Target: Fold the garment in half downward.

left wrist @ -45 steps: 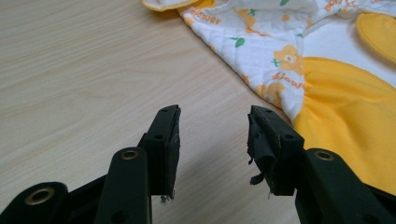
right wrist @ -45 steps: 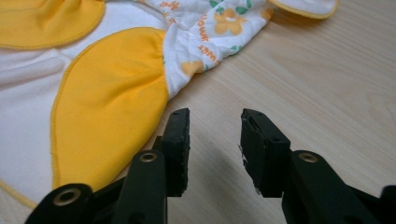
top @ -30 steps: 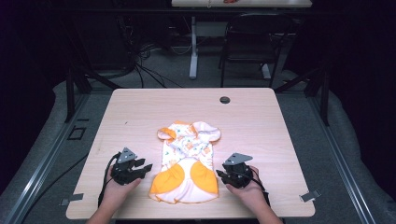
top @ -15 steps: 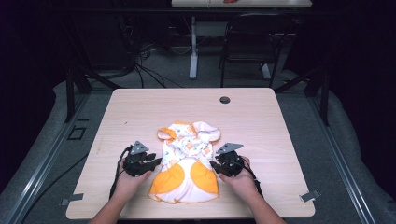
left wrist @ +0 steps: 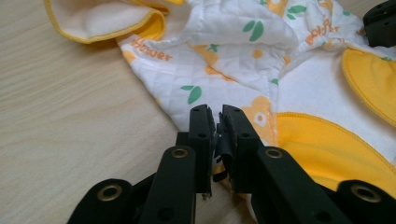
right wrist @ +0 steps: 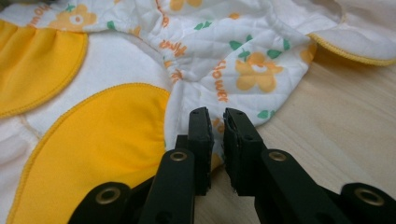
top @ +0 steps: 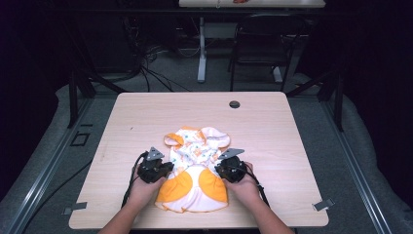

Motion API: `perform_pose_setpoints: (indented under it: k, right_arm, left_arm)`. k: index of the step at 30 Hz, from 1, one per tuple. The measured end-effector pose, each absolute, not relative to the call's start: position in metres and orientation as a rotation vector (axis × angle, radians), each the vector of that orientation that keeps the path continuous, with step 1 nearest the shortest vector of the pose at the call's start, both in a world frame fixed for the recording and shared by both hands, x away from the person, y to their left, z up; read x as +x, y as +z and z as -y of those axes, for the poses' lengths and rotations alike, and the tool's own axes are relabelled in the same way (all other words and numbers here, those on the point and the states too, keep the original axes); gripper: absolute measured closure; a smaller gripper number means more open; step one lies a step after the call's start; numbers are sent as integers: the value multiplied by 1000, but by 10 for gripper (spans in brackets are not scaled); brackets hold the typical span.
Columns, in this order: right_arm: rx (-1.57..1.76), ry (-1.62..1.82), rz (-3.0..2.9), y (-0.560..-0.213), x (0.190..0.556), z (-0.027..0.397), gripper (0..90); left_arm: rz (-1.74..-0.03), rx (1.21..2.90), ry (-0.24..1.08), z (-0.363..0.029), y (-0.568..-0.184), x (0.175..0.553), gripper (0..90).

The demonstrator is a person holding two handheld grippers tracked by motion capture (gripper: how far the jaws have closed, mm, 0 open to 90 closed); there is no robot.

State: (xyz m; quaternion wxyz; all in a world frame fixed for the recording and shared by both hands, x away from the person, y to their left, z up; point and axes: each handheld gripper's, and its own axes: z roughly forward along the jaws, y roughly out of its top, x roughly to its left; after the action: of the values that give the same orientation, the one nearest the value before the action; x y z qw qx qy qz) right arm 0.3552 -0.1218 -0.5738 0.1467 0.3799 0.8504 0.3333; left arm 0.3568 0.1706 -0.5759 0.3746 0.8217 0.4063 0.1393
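A small baby garment (top: 196, 146), white quilted cloth with orange flowers and yellow-orange patches, lies flat on the wooden table (top: 292, 131). My left gripper (top: 166, 168) sits at its left edge near the waist, and my right gripper (top: 220, 170) sits at the right edge opposite. In the left gripper view the jaws (left wrist: 218, 114) are pressed together over the garment's hem (left wrist: 187, 88), with a sliver of cloth between them. In the right gripper view the jaws (right wrist: 217, 116) are closed on the quilted edge (right wrist: 252, 70) beside a yellow patch (right wrist: 102, 135).
A dark round grommet (top: 234, 104) sits near the table's far edge. Bare wood spreads to the left, right and back of the garment. A chair (top: 258, 48) and cables stand on the floor beyond. The right gripper's body (left wrist: 380, 21) shows in the left gripper view's top corner.
Both grippers moved inward from the table's sides and forward to the garment's waist edges, where their jaws now close on the cloth. The garment lies as before.
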Motion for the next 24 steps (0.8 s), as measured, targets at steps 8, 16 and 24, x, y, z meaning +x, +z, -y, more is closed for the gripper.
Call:
perform_pose_setpoints:
  k: [8, 16, 24]
  right_arm:
    - [1065, 963, -2460, -575, 352, 121, 831]
    - [1022, 963, -2487, -575, 342, 122, 830]
    - [984, 960, -2513, -574, 328, 123, 829]
  left_arm:
    - [-999, 2161, 371, -166, -579, 352, 886]
    - [-964, 2189, 354, -168, -578, 341, 887]
    - [-952, 2186, 320, -170, -578, 331, 887]
